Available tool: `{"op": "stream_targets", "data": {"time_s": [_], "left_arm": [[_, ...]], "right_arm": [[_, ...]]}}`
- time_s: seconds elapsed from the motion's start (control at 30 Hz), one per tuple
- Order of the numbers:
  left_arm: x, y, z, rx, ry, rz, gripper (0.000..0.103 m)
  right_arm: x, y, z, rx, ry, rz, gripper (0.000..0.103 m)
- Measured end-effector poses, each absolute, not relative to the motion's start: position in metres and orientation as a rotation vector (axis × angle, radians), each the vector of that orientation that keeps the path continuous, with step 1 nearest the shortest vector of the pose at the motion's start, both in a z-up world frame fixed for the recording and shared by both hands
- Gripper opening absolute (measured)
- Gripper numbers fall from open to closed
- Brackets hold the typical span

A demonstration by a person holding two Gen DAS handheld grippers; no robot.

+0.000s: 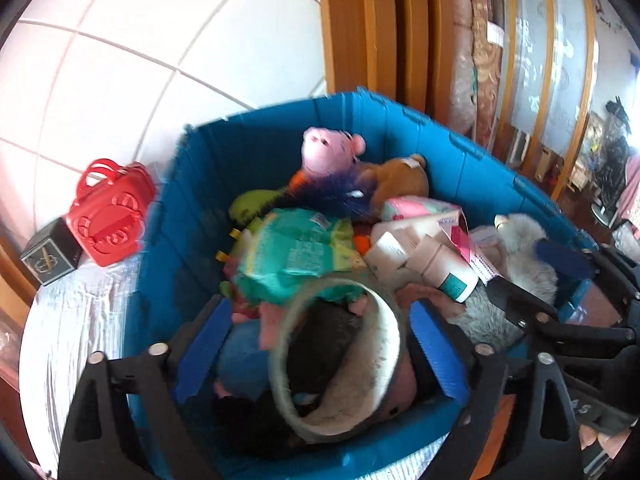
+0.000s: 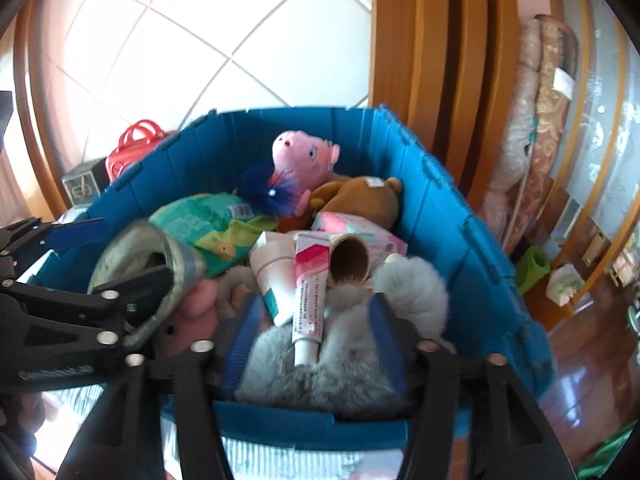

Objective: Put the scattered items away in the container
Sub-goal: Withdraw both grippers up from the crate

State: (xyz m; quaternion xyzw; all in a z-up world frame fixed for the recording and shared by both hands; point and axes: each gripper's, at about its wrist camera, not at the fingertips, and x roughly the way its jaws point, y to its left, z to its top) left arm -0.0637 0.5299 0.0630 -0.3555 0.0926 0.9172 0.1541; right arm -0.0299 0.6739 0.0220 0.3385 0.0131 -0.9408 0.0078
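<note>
Looking down w/ both wrist cams, we see the biggest thing first: a blue folding crate (image 1: 256, 152), nearly full, sitting on a pale striped cloth (image 1: 72, 320) in front of a white tiled wall (image 1: 140, 40) and a wooden door frame (image 1: 360, 20). Heaped inside at the back are a pink pig plush (image 2: 300, 156) and a brown bear plush (image 2: 364, 198); nearer the middle lies a green wipes pack (image 1: 296, 248), w/ white tubes (image 2: 272, 276) and a cardboard roll (image 2: 349, 258) beside it. A grey fluffy toy (image 2: 320, 376) lies at the crate's near edge, a pink-and-white tube across it. Our left gripper (image 1: 316, 344) has its blue-padded jaws spread wide over a grey felt slipper (image 1: 340, 360) that rests in the crate; pads are apart from it on both sides, so nothing is gripped. Our right gripper (image 2: 316, 344) is also parted, fingers either side of the grey fluffy toy, not pressing. Outside the crate, on the cloth to its left, sit a red toy handbag (image 1: 108, 216) and, just beside it, a small dark box (image 1: 50, 256).
</note>
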Motion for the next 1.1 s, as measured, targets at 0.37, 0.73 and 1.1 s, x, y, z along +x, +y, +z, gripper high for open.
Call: {"op": "stream_targets", "data": {"time_s": [0.37, 0.73, 1.1], "left_arm": [[-0.003, 0.457, 0.089, -0.908, 0.153, 2.712, 0.102], [0.044, 0.42, 0.09, -0.847, 0.158, 2.678, 0.102], [0.063, 0.406, 0.092, -0.796, 0.139, 2.669, 0.102]], "right_arm": [[0.046, 0.645, 0.059, 0.893, 0.002, -3.036, 0.103], [0.095, 0.587, 0.053, 0.927, 0.025, -3.063, 0.103], [0.117, 0.574, 0.057, 0.905, 0.009, -3.096, 0.103]]}}
